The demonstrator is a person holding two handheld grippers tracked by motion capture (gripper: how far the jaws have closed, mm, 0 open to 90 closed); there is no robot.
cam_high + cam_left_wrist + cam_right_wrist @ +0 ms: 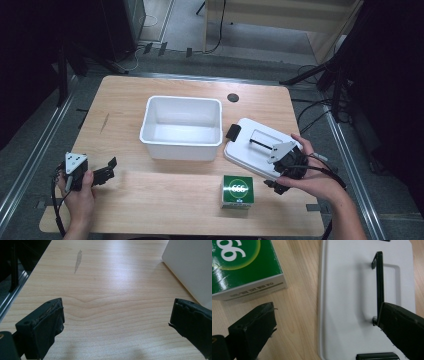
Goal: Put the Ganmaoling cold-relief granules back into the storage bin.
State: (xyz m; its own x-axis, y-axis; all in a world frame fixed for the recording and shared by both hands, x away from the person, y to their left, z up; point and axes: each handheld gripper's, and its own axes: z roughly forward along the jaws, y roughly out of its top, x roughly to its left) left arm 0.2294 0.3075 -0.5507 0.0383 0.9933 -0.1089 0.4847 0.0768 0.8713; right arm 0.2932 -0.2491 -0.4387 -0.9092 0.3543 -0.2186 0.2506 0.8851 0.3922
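A white bin (181,127) stands open in the middle of the wooden table (150,195). To its right lies the white lid (250,150), flat, with a black handle (261,144). A green box (238,190) sits near the front edge. My right gripper (274,183) hangs open over the lid's near corner. In the right gripper view, this gripper (327,312) has one jaw over bare wood beside the green box (239,262) and the other over the lid (352,290) by its handle (380,282). My left gripper (109,170) rests open at the front left, nothing between its jaws.
The bin's corner (192,267) shows at the upper right of the left gripper view, beyond my left gripper (117,312). A grey streak (78,260) marks the tabletop. A black round cap (232,97) sits behind the bin. A black clip (233,132) sticks out from the lid.
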